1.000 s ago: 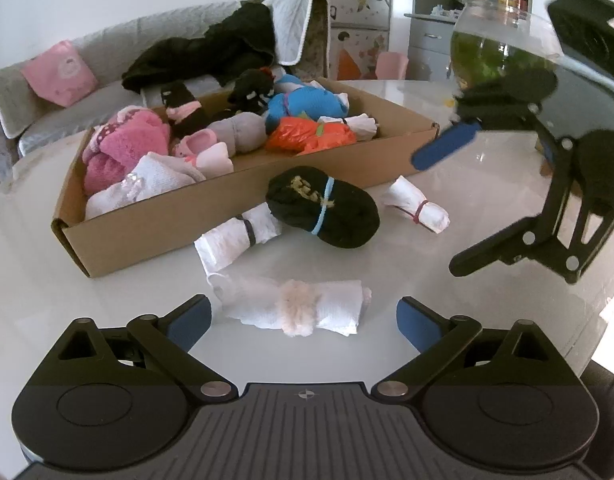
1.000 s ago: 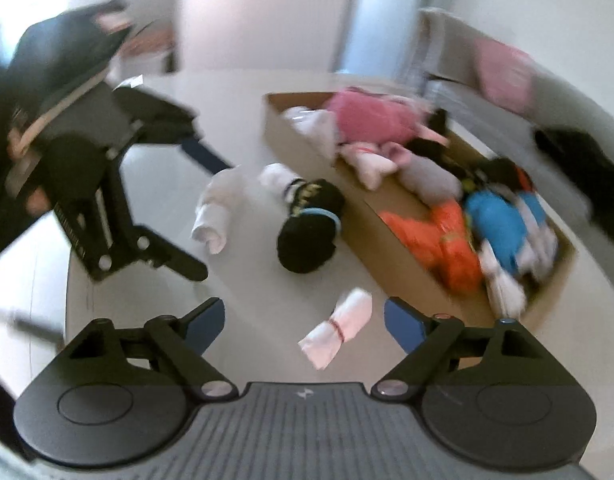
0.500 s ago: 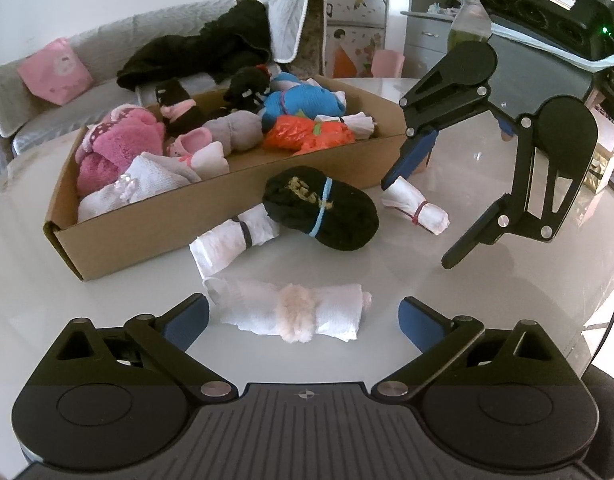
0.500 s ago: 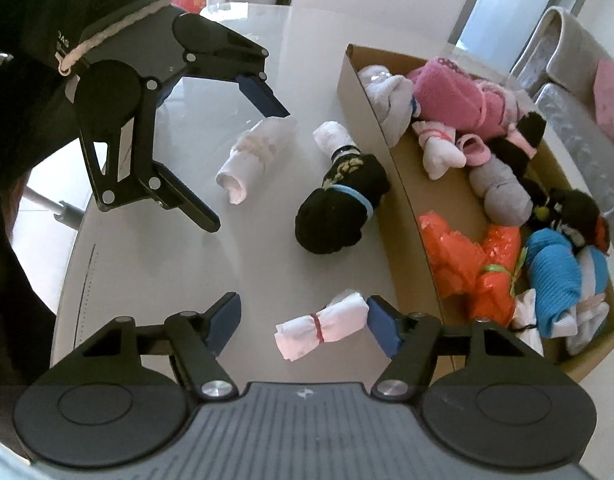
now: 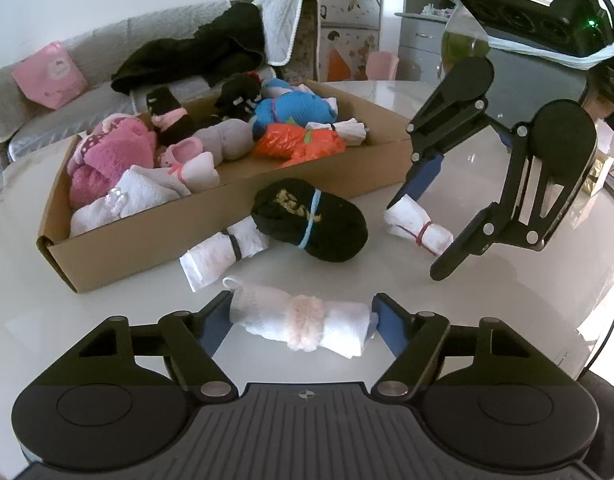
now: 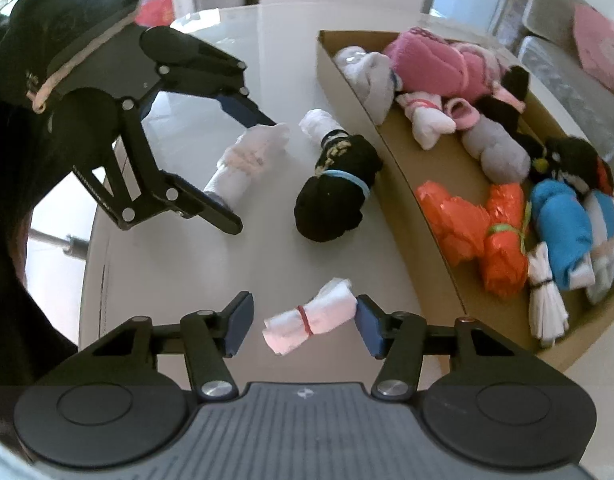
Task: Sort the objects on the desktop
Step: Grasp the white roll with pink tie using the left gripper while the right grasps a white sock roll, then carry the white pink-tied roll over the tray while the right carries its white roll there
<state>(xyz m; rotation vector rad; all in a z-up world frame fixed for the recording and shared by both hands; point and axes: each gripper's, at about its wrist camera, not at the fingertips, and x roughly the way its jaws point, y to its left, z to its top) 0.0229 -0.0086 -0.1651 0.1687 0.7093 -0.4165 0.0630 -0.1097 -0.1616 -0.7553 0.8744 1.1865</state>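
Note:
A white roll with a fluffy pink band lies on the white table, crosswise between my left gripper's closing jaws. Both pads touch its ends. From the right wrist view the same roll sits between the left gripper's fingers. My right gripper straddles a small white roll with a red rubber band. Its jaws are closing. The right pad touches the roll, and a gap shows at the left pad. A black bundle with a blue band and a white roll with a black band lie beside the cardboard box.
The box holds several bundles in pink, white, grey, orange, blue and black. Behind the table stands a sofa with a pink cushion and dark clothes. A glass bowl stands far right. The table's rim curves close at the right.
The right gripper swung in and came down over the red-banded roll, its jaws narrowing. The left jaws narrowed onto the ends of the pink-banded roll while that hand stayed put.

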